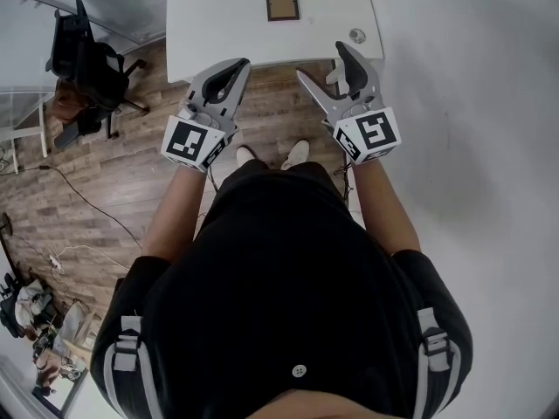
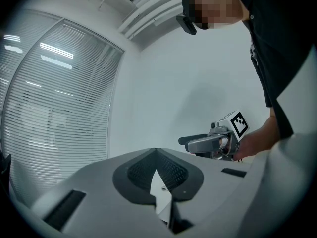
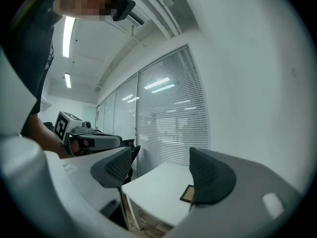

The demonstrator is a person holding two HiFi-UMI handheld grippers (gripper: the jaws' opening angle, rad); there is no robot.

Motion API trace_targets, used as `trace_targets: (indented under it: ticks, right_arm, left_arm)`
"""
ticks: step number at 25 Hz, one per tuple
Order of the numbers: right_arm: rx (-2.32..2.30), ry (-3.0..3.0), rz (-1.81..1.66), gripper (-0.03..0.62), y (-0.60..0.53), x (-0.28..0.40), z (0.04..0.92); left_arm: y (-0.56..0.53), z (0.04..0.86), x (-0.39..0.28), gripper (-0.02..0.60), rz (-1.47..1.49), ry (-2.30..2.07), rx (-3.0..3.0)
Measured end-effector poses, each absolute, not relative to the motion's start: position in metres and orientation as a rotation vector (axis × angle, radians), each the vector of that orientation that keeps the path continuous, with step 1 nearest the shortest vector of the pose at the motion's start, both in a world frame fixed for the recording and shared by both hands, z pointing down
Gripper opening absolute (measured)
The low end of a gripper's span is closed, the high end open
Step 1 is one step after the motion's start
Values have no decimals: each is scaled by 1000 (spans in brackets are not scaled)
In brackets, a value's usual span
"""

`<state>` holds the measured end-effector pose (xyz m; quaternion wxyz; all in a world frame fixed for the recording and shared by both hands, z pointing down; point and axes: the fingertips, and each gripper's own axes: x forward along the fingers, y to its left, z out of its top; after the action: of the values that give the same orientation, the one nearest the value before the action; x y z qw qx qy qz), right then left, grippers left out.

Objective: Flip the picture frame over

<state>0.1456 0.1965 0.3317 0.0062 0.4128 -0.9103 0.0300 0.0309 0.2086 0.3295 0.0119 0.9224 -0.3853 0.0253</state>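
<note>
One picture frame (image 1: 282, 3) lay on one table (image 1: 218, 24), ahead of two grippers: left gripper (image 1: 238, 66) pressed together, right gripper (image 1: 320, 59) spread and empty.

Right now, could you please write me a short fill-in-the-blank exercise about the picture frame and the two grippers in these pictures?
1. The picture frame lies flat on the ____ table.
2. The right gripper has its jaws ____, with nothing between them.
3. The left gripper has its jaws ____.
4. Below both grippers is a ____ floor.
Missing words: white; open; shut; wooden.
</note>
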Motion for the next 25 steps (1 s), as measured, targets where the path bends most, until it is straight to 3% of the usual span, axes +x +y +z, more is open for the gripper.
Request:
trace_targets:
  ticks: [13, 25]
  right_arm:
    - [1180, -2905, 124, 364, 171, 179, 346]
    - [1147, -2879, 176, 364, 128, 159, 370]
  left_arm:
    - [195, 329, 64, 5, 120, -1339, 2832]
    - [148, 345, 41, 5, 107, -1355, 2813]
